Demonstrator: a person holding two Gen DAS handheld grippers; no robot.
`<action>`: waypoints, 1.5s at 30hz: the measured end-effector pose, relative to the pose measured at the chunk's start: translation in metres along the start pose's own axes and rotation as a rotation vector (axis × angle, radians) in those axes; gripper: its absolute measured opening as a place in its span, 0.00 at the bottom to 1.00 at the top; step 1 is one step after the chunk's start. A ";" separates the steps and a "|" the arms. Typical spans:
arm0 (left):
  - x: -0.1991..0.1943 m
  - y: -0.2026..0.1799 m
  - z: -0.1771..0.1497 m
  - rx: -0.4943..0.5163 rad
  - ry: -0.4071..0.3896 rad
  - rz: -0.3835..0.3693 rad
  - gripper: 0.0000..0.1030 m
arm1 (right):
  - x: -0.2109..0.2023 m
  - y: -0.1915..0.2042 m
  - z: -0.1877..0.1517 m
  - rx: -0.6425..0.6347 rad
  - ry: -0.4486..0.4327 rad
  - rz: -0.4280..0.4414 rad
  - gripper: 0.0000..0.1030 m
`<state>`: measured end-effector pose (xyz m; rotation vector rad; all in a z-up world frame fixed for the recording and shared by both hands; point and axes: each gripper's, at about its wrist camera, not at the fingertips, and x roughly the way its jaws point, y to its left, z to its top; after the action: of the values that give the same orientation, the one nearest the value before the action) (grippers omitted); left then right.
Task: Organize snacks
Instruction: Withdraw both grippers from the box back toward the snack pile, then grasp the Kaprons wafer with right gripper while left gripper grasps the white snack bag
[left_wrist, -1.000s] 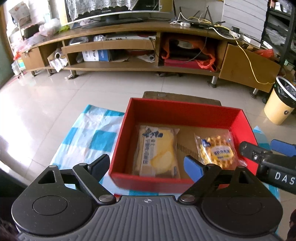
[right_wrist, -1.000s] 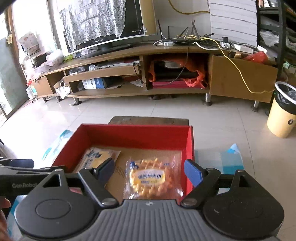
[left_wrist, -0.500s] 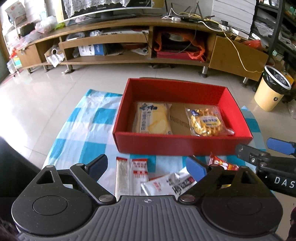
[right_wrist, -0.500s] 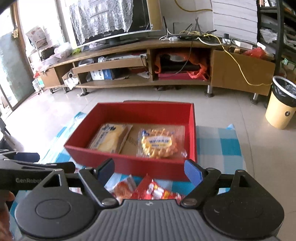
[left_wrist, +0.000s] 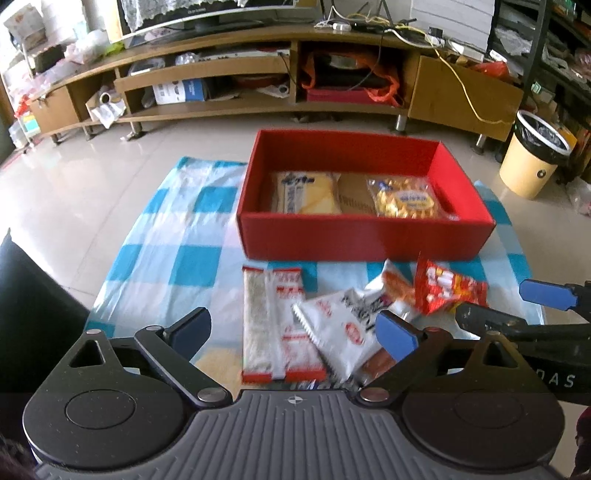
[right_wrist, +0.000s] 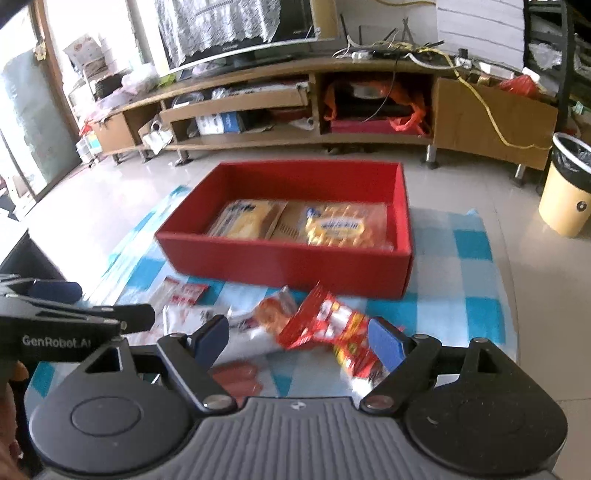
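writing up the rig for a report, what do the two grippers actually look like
Both match: the left gripper and right gripper each have a ribbed grey body with a small crosshair mark, two round black discs, black linkage arms with silver pivot pins, and blue pads on the fingers. Seen side-on, the left's black handle reads "GenRobot.AI" in white; the right's shows "DAS". No cables or sleeves visible.

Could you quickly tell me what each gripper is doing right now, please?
Left gripper: open, holding nothing, above the snack packets.
Right gripper: open, holding nothing, above the red packet.
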<state>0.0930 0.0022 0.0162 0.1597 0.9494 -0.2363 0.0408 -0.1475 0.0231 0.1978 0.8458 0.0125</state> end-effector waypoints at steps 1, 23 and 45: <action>0.000 0.002 -0.003 -0.001 0.005 0.000 0.95 | 0.000 0.002 -0.004 -0.005 0.008 0.005 0.77; 0.007 0.030 -0.051 -0.061 0.140 -0.050 0.98 | 0.011 0.045 -0.081 -0.127 0.212 0.064 0.77; -0.002 0.029 -0.110 -0.070 0.257 0.008 0.98 | 0.010 0.042 -0.095 -0.119 0.251 0.008 0.77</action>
<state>0.0135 0.0563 -0.0438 0.1317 1.2109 -0.1775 -0.0201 -0.0889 -0.0377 0.0884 1.0908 0.0970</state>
